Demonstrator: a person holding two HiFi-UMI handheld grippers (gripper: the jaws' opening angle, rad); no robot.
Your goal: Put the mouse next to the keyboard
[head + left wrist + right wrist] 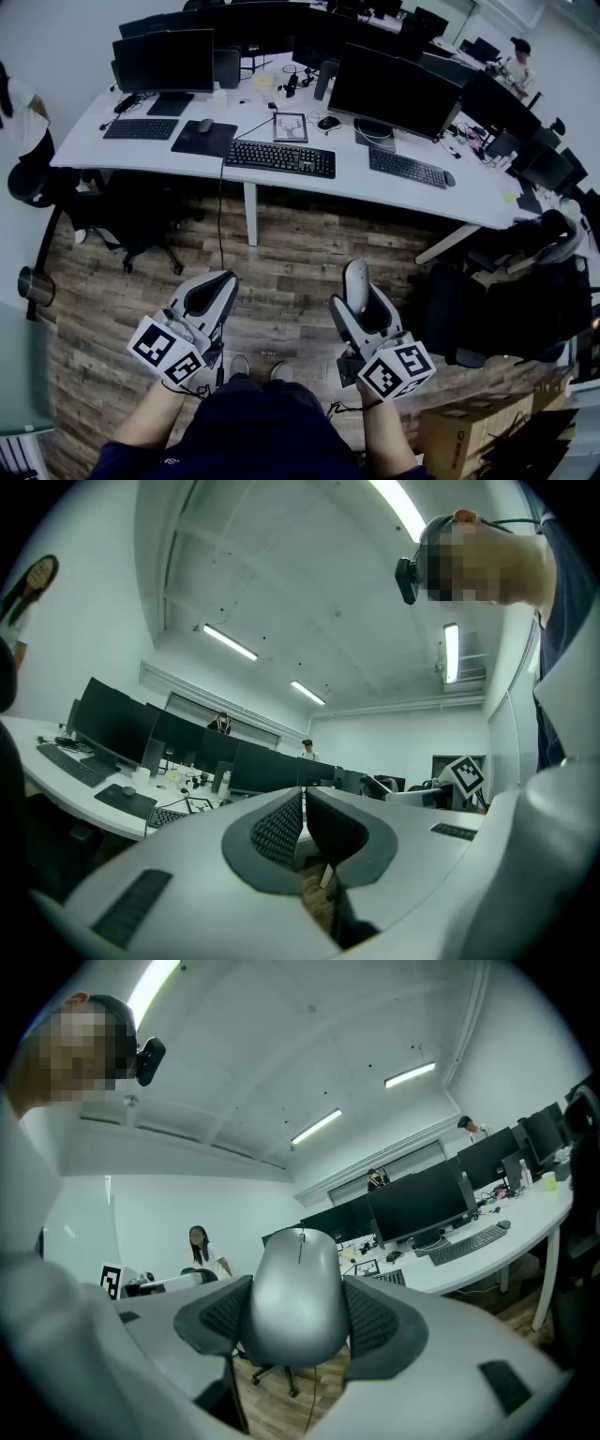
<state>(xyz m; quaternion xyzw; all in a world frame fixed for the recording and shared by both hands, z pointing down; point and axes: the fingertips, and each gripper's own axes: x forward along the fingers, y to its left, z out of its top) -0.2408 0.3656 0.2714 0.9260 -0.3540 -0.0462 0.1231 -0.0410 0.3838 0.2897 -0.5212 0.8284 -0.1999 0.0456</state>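
1. Mouse [298, 1269] sits clamped between the pads of my right gripper [300, 1316], at lower centre of frame.
2. My left gripper [305, 822] has its jaws together, nothing between them.
3. Keyboard [279, 157] lies on the desk [309, 187] at upper centre, well apart from the mouse.

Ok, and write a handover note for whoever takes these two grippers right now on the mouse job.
Right gripper: shut on the silver mouse, held in the air, well short of the white desk.
Left gripper: jaws together, nothing in them.
Keyboards: several lie on the desk; the middle keyboard is about straight ahead. I cannot tell which one is meant.
Done: the mouse is in the grip.
Left: step up to the desk, set the mouse down beside the keyboard, open the jaws and pull away.
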